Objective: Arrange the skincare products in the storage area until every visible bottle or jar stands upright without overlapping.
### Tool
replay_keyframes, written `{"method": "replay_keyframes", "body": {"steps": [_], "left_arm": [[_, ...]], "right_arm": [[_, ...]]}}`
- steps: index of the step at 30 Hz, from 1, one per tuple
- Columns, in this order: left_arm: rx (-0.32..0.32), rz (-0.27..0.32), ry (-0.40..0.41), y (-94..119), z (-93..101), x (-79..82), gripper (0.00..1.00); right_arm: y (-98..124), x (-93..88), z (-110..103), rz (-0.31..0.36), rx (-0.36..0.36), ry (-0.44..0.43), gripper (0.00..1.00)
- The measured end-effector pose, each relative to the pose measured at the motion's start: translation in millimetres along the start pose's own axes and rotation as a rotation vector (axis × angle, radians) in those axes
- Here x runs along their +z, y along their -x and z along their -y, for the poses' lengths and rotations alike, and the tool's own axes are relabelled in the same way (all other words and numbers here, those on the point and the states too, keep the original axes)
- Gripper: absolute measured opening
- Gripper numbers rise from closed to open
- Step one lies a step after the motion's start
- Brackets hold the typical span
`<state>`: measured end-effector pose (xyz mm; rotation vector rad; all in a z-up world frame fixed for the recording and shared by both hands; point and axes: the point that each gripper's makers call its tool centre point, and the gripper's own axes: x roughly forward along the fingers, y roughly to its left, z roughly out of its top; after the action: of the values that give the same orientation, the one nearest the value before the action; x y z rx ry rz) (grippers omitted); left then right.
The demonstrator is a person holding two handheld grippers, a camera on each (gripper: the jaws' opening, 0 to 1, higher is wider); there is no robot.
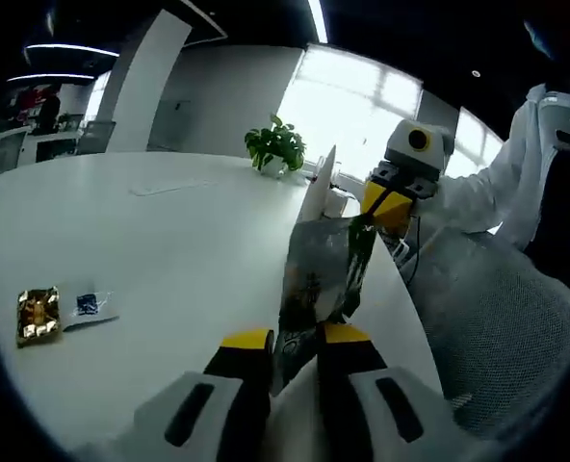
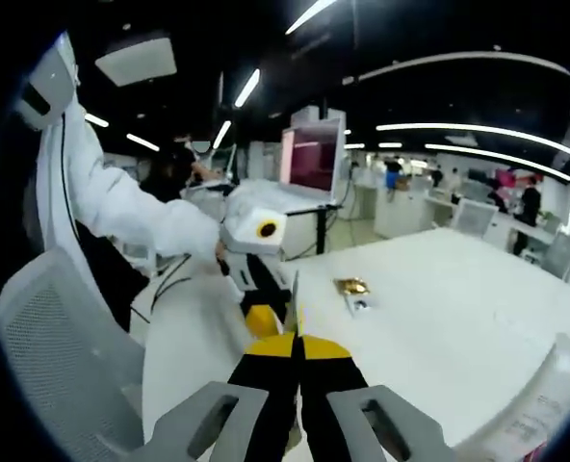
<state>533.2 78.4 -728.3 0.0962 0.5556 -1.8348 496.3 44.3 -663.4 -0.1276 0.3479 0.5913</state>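
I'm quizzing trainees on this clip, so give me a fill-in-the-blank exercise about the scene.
1. Both grippers are shut on the same ____.
2. The gold packet lies on the white ____.
3. Beside the gold packet lies a clear sachet with a ____ print.
4. The potted plant has ____ leaves.

Missing words: pouch; table; blue; green

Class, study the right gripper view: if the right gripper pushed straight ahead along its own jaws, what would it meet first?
The right gripper is already shut on the thin packet. Straight beyond, it would probably meet the left gripper, which holds the packet's other end, though depth is hard to judge.
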Motion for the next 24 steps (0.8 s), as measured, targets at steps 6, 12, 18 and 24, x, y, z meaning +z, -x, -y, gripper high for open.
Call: {"method": "replay_keyframes", "body": {"steps": [6, 12, 18, 24], "left_arm": [[-0.003, -0.058, -0.061, 2.1, 10.3, 6.0, 0.09], [-0.025, -0.118, -0.158, 4.0, 27.7, 17.0, 0.04], [-0.028, -0.177, -0.253, 12.4, 32.0, 34.4, 0.02], [0.043, -0.203, -0.428, 19.1, 24.8, 60.3, 0.01]], "right_arm": [[3.5, -2.5, 7.6, -0.047, -0.048, 0.017, 0.0], [10.3, -4.1, 10.8, -0.087, -0.087, 0.088, 0.0], [18.8, 2.3, 11.4, -0.071, -0.108, 0.083, 0.0], [30.2, 15.3, 13.3, -0.029, -0.143, 0.124, 0.0]]}}
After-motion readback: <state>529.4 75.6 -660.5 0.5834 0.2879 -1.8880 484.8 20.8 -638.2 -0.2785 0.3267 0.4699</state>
